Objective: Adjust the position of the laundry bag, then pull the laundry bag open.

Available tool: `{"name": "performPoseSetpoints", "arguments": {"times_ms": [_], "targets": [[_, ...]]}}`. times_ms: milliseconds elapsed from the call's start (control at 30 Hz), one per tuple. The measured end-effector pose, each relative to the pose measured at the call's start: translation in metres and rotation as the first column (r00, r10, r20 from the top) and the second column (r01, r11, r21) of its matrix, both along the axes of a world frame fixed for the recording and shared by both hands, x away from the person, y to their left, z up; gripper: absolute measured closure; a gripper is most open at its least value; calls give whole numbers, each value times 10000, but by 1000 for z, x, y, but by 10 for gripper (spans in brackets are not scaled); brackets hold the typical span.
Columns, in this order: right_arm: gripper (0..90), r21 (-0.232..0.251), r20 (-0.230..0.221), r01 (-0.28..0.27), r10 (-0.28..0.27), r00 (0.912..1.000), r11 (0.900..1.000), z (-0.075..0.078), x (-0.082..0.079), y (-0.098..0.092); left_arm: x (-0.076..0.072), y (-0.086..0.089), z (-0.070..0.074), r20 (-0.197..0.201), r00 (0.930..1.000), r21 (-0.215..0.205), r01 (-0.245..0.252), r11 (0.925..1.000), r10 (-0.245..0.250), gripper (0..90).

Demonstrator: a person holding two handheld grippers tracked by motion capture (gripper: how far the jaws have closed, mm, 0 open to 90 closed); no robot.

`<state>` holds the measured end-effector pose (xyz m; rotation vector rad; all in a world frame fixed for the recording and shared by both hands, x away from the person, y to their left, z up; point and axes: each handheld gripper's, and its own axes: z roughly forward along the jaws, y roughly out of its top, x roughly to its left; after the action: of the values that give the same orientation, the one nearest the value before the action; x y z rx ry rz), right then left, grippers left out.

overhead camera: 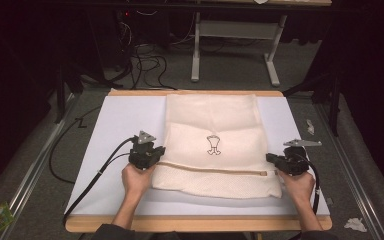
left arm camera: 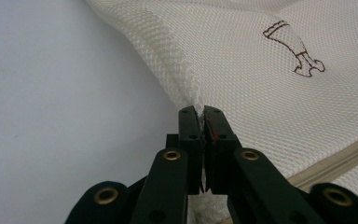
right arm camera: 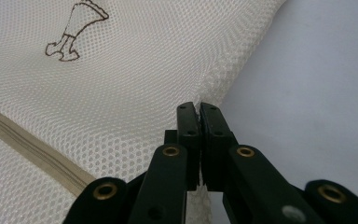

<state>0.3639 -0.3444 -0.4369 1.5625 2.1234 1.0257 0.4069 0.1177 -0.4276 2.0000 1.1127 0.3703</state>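
Left tool (left arm camera: 200,116) clamped on left edge of mesh bag (overhead camera: 212,145); right tool (right arm camera: 198,114) clamped on right edge. Each bite thin, only sliver of mesh between jaws. Bag lies flat mid-bench (overhead camera: 120,115), zip (overhead camera: 207,169) near front.

Risks, my guess:
- uneven pull, mesh slips from one tool
- hard tug snags open weave
- one side lifted first, bag skews, fold crooked
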Motion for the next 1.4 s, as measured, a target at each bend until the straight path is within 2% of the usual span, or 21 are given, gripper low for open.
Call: {"name": "performPoseSetpoints", "arguments": {"times_ms": [300,467,600,833,1200,1400], "targets": [[891,160,222,-462,459,9987,9988,-2,2,19,-7,21,-5,6,9993,296,-362,9989,362,868],[891,283,290,-725,717,9970,9970,-4,4,32,-10,32,-9,178,9975,461,-689,9966,681,866],[890,344,310,-848,837,9960,9958,-6,6,40,-11,40,-14,52,9960,565,-891,9944,889,862],[887,358,245,-836,828,9963,9959,-9,7,45,-11,39,-24,11,9953,957,-961,9908,964,852],[867,130,252,-800,797,9965,9967,-16,6,46,-12,37,-34,24,9948,1135,-1013,9884,1017,827],[789,-29,353,-682,683,9970,9977,-19,5,46,-12,36,-38,66,9941,1240,-1078,9864,1078,781]]}}
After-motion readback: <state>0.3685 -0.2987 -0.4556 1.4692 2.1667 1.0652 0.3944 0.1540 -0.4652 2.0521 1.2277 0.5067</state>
